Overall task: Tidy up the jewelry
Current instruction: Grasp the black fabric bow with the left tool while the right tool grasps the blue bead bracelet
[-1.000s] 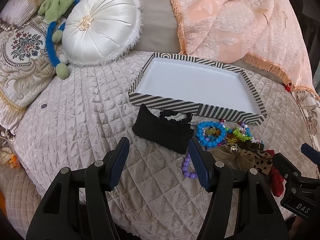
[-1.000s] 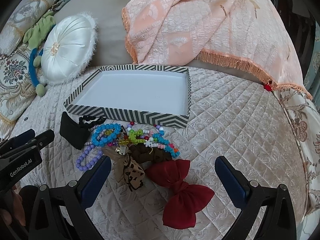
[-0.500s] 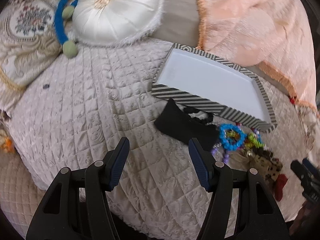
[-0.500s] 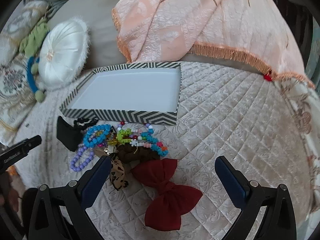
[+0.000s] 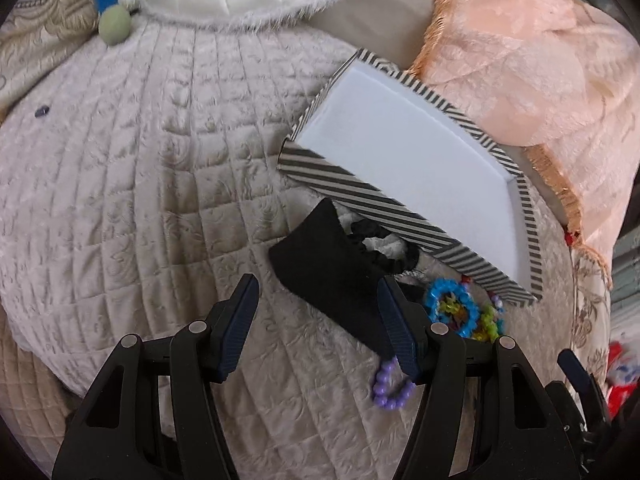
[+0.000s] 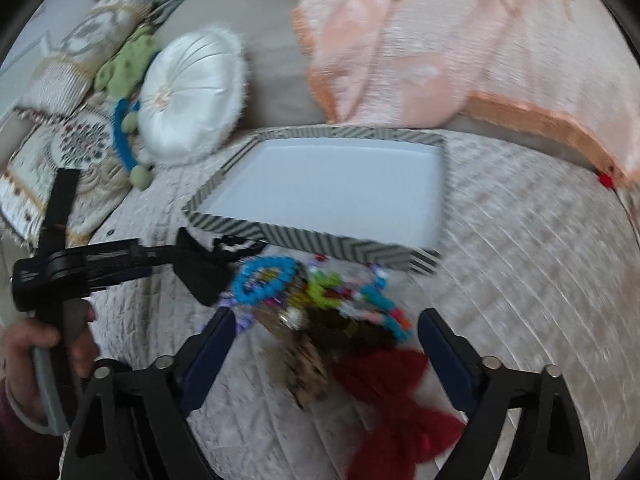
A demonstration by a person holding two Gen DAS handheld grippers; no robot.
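A black pouch (image 5: 328,268) lies on the quilt in front of the striped tray (image 5: 360,196), with a black scrunchie (image 5: 380,248) beside it. My left gripper (image 5: 318,324) hangs open just above the pouch's near edge. Blue beads (image 5: 452,308) and a purple bead bracelet (image 5: 390,388) lie to its right. In the right wrist view my right gripper (image 6: 328,344) is closing over the pile: a leopard bow (image 6: 308,372), a red bow (image 6: 400,396) and bead bracelets (image 6: 268,284) lie between and beyond the fingers, with no pad pressing on them. The tray (image 6: 320,240) holds nothing.
A white round cushion (image 6: 188,96), a green and blue plush toy (image 6: 124,72) and patterned pillows sit at the back left. A peach fringed throw (image 6: 460,48) drapes behind the tray. A person's hand (image 6: 52,340) holds the left gripper (image 6: 172,254) at the left.
The left gripper has swung right and sunk toward the black pouch, rolling as it went. The right gripper's fingers have drawn closer together, and the pile now sits nearer to them.
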